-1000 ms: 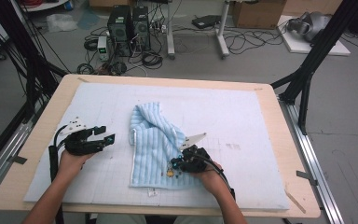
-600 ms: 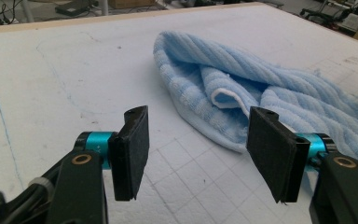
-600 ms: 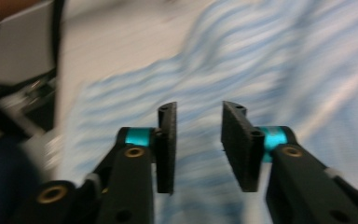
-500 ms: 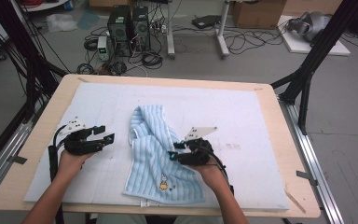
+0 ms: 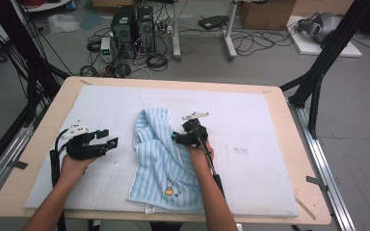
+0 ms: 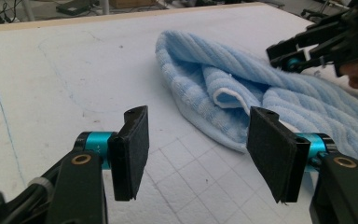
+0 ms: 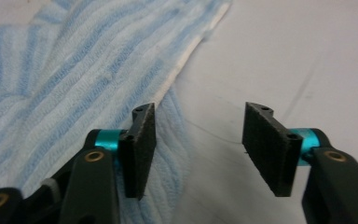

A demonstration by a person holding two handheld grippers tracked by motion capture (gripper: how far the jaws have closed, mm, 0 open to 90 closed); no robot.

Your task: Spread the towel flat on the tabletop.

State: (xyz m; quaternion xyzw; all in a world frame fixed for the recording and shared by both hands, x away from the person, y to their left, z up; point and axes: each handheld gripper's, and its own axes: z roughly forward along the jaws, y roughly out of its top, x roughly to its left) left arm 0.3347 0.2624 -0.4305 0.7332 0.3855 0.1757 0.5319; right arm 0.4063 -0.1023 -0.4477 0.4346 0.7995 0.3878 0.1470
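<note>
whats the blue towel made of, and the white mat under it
Towel: looks like soft terry cotton, matte, with ribbed light-and-darker blue stripes, a looped pile and limp folds. Mat: probably thin foam or felt-like sheet, matte white, with faint grid lines; the exact material is hard to tell.

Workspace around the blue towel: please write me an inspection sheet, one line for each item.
Surface: wooden table covered by a pale blue mat.
Job's things: blue striped towel, partly folded and rumpled, small cartoon print near its front edge.
Clutter: nothing seen on the mat.
Grippers: left gripper open, beside the towel, nothing between the jaws. Right gripper open over the towel's right edge; its jaws have just been opening, nothing between them.
Cables: black cable along the right forearm; tangled cables on the floor.
Surroundings: computer towers, cardboard box, black frame legs.
</note>
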